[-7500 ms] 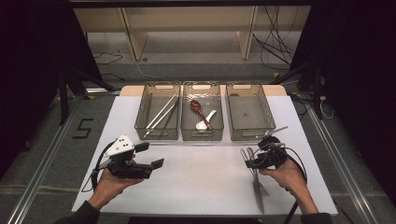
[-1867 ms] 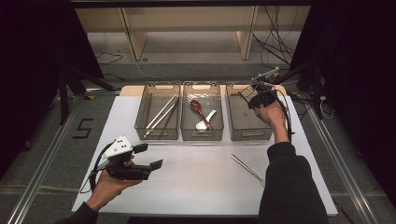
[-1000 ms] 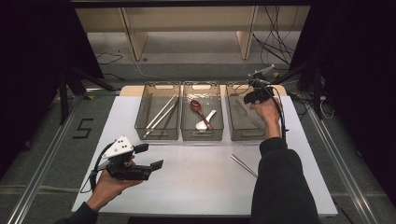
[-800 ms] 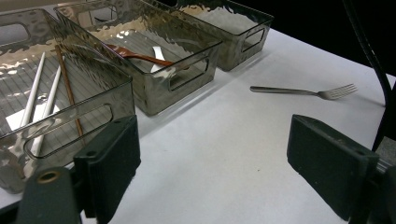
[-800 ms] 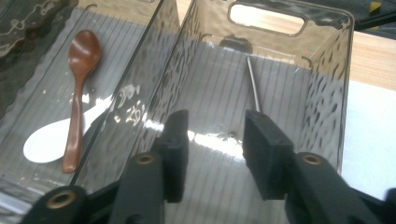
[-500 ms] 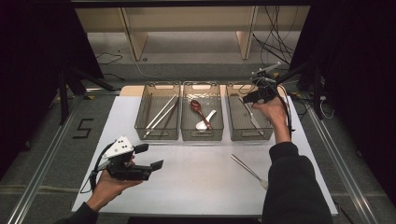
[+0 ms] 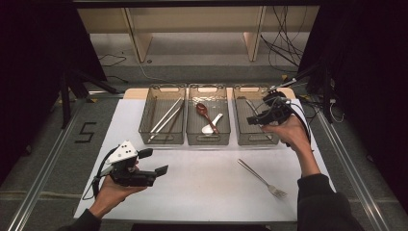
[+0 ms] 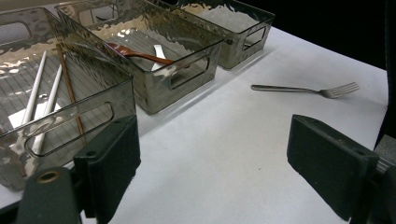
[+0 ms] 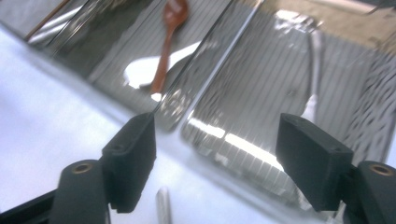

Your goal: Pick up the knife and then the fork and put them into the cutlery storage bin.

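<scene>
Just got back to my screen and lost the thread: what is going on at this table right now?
A person is sorting cutlery into three clear plastic bins. The right gripper hangs over the right-hand bin, where a metal fork already lies; its fingers have just been opening and nothing is between them. A second silver fork lies on the white table, not yet sorted. The left gripper is open and empty near the front left of the table.

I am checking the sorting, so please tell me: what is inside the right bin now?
Inside the right bin lies one metal utensil, along its floor. The right gripper, jaws open and empty, and the hand cover part of the bin in the high view, so I cannot rule out more there.
</scene>
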Demonstrator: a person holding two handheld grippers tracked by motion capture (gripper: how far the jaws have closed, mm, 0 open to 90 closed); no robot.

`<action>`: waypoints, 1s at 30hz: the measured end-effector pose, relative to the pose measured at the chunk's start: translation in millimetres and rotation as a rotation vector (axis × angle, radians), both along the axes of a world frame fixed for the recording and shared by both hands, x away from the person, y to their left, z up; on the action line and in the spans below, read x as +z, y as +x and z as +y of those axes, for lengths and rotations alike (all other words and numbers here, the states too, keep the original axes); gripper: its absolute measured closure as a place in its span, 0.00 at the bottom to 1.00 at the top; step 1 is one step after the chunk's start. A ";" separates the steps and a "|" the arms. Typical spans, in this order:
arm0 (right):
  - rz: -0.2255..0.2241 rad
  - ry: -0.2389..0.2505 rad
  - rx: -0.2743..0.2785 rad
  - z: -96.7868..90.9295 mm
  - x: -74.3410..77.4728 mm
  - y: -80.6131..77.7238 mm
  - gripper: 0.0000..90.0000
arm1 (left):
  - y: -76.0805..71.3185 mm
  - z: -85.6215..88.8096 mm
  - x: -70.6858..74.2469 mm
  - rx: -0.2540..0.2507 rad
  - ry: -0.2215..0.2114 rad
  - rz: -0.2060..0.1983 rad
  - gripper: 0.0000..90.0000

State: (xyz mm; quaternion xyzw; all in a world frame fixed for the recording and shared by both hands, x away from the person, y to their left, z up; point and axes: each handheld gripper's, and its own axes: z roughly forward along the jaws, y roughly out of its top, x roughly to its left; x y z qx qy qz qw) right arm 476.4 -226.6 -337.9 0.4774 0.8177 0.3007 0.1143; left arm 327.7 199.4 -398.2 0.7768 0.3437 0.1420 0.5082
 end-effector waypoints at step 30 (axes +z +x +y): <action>0.168 -0.091 0.129 -6.8 -70.9 -82.1 0.34 | -0.1 -0.2 0.3 -0.005 0.005 -0.005 0.18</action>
